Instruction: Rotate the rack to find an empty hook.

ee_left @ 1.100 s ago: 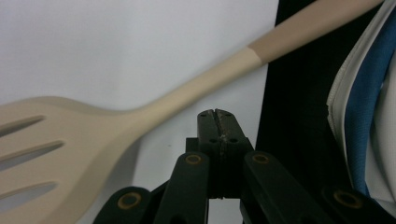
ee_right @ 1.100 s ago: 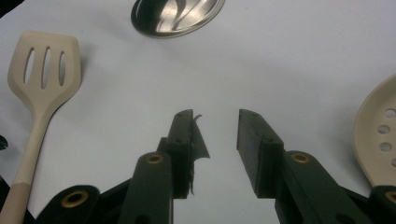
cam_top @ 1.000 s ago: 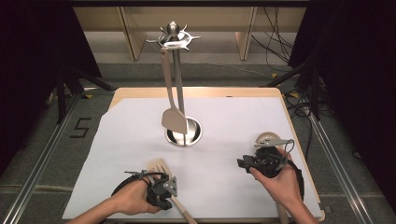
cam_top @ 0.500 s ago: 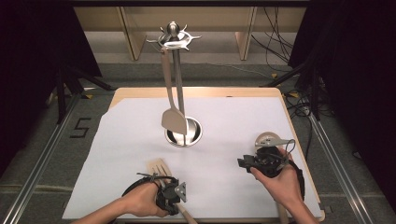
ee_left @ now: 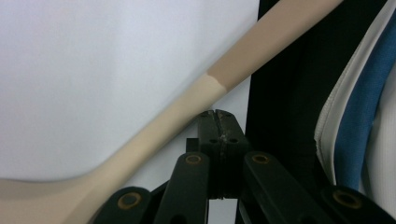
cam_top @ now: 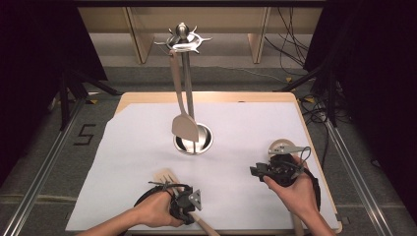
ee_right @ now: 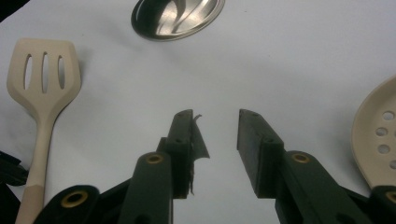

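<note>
Since a second ago, left hand-held gripper [cam_top: 183, 209] slid right, clenched empty beside the light, stiff slotted spatula [cam_top: 166, 176]; grip its handle.

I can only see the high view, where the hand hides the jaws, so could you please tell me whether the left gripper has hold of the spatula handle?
Observer: No. The left gripper is shut with nothing between the jaws. The spatula handle runs past, beside the tips.
Operator: Thank you. And the right gripper's jaws?
Observer: The right gripper is open and empty, over white paper.
Operator: What is the round thing beside it?
Observer: A cream spoon with round holes in its bowl.
</note>
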### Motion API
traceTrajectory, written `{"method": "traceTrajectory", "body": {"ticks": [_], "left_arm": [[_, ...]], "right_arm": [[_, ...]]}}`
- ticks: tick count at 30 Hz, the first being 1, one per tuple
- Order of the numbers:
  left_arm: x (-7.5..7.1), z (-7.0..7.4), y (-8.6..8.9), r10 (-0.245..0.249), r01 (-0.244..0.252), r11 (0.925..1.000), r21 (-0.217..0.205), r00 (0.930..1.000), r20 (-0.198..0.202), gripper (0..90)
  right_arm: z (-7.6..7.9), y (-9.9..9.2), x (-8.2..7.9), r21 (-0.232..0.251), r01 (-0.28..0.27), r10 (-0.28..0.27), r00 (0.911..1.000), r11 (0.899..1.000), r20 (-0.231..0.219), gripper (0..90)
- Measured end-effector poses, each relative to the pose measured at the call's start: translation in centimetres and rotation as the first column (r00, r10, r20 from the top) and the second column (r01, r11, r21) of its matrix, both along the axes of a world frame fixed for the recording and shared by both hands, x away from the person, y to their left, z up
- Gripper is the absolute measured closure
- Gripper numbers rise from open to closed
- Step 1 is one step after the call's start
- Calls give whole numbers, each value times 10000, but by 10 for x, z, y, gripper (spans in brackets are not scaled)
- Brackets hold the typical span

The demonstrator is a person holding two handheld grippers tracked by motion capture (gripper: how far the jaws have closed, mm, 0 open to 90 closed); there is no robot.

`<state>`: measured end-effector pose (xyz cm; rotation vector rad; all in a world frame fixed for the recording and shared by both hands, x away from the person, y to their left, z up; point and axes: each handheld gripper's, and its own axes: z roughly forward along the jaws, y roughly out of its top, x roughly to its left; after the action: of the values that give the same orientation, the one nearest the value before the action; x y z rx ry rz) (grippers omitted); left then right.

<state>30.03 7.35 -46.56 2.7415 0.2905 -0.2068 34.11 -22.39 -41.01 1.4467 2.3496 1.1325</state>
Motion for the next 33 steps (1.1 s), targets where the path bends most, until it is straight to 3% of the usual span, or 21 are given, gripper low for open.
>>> {"method": "traceTrajectory", "body": {"ticks": [1,2,4,5,6,7,10,11,13,14,16,17,18,20,25,28,29,31,32,33], "left_arm": [[3,0,-1,-174,173,9998,81,9998,88,892],[1,-1,-3,127,-127,9998,-129,9999,-18,893],[3,0,-4,140,-139,9998,-136,9999,7,892],[7,1,-6,-73,73,10000,-5,9996,268,893],[8,1,-7,81,-78,9999,-91,9995,300,893],[9,1,-9,61,-55,9999,-102,9987,513,893],[13,1,-14,305,-290,9994,-207,9965,775,893],[15,0,-15,396,-375,9989,-270,9958,820,893],[19,1,-17,350,-338,9993,-136,9943,1012,893],[21,2,-17,409,-402,9992,-85,9928,1123,893],[23,2,-18,505,-497,9987,-98,9917,1180,893],[26,1,-19,724,-712,9974,-142,9907,1151,893],[27,1,-19,835,-821,9965,-166,9896,1172,893],[30,1,-20,1068,-1049,9943,-210,9858,1294,893],[38,0,-21,1889,-1849,9818,-428,9740,1254,893],[42,0,-21,2116,-2073,9772,-461,9687,1294,893],[43,0,-21,2238,-2197,9745,-457,9663,1273,892],[44,0,-20,2267,-2222,9738,-479,9651,1309,892],[45,0,-20,2533,-2486,9672,-518,9583,1321,892],[46,0,-20,2538,-2495,9672,-483,9578,1351,892]], "right_arm": [[0,-1,0,-208,-25,27,9999,9998,117,672],[2,-1,-1,-76,150,-152,9996,9999,-219,671],[2,-1,-1,-69,118,-119,9998,9999,-131,672],[3,-2,-1,33,212,-211,9996,9998,-176,672],[2,-4,0,32,94,-94,9999,10000,82,672],[3,-4,0,-62,159,-159,9999,9999,8,672],[3,-4,0,167,280,-278,9996,9995,-88,672],[2,-5,1,130,179,-181,9997,9998,176,672],[4,-6,1,-73,199,-198,9997,9998,158,672],[5,-6,-1,-30,325,-325,9995,9995,-44,672],[5,-6,0,53,294,-294,9996,9996,17,672],[5,-8,1,59,274,-276,9992,9996,291,672],[7,-8,0,49,427,-427,9991,9991,39,672],[6,-10,1,-41,358,-357,9988,9993,329,672],[6,-10,1,-91,384,-381,9987,9992,339,672],[5,-11,1,-34,389,-388,9989,9992,260,672],[5,-13,3,-209,261,-250,9984,9994,509,672],[4,-13,4,-112,199,-193,9986,9997,501,672],[5,-12,2,-71,406,-403,9986,9992,336,672],[4,-12,2,-30,397,-396,9987,9992,335,672]]}}
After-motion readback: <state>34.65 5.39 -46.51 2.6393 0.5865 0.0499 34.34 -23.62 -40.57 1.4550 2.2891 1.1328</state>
